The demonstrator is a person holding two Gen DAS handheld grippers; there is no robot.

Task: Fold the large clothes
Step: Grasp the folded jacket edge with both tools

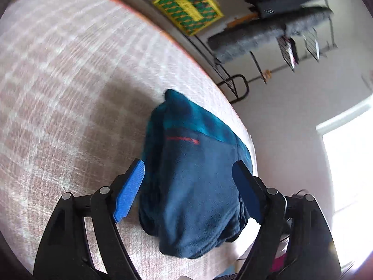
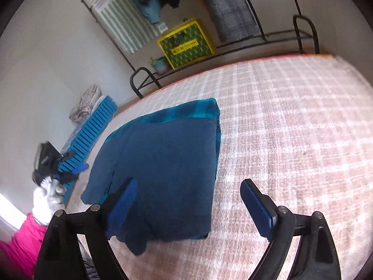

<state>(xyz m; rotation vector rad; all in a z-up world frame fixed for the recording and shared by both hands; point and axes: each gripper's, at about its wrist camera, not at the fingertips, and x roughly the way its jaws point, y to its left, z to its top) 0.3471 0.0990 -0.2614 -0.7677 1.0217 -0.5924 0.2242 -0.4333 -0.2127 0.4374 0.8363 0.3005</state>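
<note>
Blue pads of my left gripper and right gripper both spread wide, pinching nothing. Folded navy fleece lies flat on the checked bed, w/ its teal-edged end toward the yellow crate.

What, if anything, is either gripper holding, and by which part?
Nothing. The left gripper and right gripper both stand with jaws open over the folded blue garment, pads off the cloth.
</note>
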